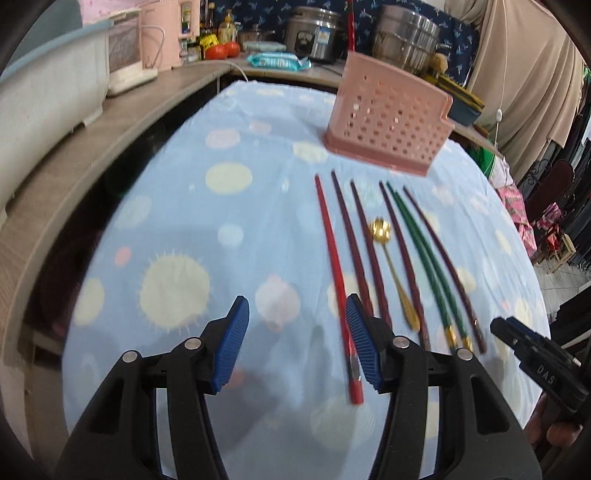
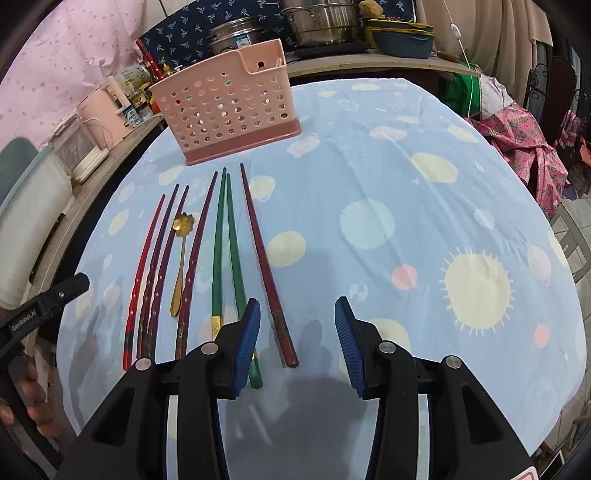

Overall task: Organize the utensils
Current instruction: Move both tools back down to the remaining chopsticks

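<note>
Several chopsticks and a gold spoon point(image 1: 391, 266) point(image 2: 181, 258) lie side by side on the blue dotted tablecloth point(image 1: 221, 229) point(image 2: 388, 166). Behind them stands a pink perforated holder point(image 1: 388, 122) point(image 2: 225, 114). My left gripper point(image 1: 296, 300) hangs open over the cloth. The near end of the bright red chopstick point(image 1: 332, 251) lies under it, close by its right pad. My right gripper point(image 2: 298, 300) is open above the near end of the outermost dark red chopstick point(image 2: 262, 258). Two green chopsticks point(image 2: 227, 251) run under its left pad. Each gripper shows at the other view's edge, the right gripper point(image 1: 517, 336) and the left gripper point(image 2: 59, 291).
A wooden shelf point(image 1: 110, 147) runs along the left with a pale tub point(image 1: 48, 96), a pink kettle point(image 2: 107, 107), bottles and tomatoes. Steel pots point(image 2: 321, 22) stand behind the table. Pink fabric point(image 2: 524, 144) hangs past the table's right edge. A hand point(image 2: 40, 413) grips the left tool.
</note>
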The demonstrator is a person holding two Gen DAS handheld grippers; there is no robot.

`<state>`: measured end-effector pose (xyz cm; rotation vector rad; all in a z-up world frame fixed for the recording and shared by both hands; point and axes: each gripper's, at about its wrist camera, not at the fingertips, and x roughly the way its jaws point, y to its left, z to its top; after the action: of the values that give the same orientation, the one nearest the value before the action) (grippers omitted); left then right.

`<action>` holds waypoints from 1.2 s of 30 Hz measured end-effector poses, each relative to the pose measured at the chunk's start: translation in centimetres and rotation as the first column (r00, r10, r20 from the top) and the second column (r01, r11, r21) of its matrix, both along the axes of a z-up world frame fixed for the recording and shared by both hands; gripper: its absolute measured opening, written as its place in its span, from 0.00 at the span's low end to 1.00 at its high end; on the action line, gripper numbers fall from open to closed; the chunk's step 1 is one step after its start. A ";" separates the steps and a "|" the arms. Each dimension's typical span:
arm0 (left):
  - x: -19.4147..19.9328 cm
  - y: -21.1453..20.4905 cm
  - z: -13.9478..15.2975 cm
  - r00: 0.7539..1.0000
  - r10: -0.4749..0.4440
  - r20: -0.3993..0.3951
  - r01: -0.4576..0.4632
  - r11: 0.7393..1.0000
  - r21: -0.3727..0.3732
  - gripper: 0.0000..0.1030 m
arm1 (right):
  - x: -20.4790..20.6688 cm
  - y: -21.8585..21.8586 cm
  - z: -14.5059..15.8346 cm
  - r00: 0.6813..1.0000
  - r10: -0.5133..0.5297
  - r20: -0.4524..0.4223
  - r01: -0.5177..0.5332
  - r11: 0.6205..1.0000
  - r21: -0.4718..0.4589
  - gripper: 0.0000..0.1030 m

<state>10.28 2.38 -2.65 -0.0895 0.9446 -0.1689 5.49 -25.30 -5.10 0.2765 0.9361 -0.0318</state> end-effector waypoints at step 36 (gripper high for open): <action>-2.1 -2.6 -3.4 0.995 -0.077 -0.066 0.078 0.997 0.021 0.47 | 0.2 1.7 -2.0 0.998 0.047 -0.030 -0.048 0.998 -0.038 0.13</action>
<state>8.13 -0.21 -6.03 -0.0370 1.0154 -0.2276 5.71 -23.60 -7.12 0.2177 0.9697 -0.0101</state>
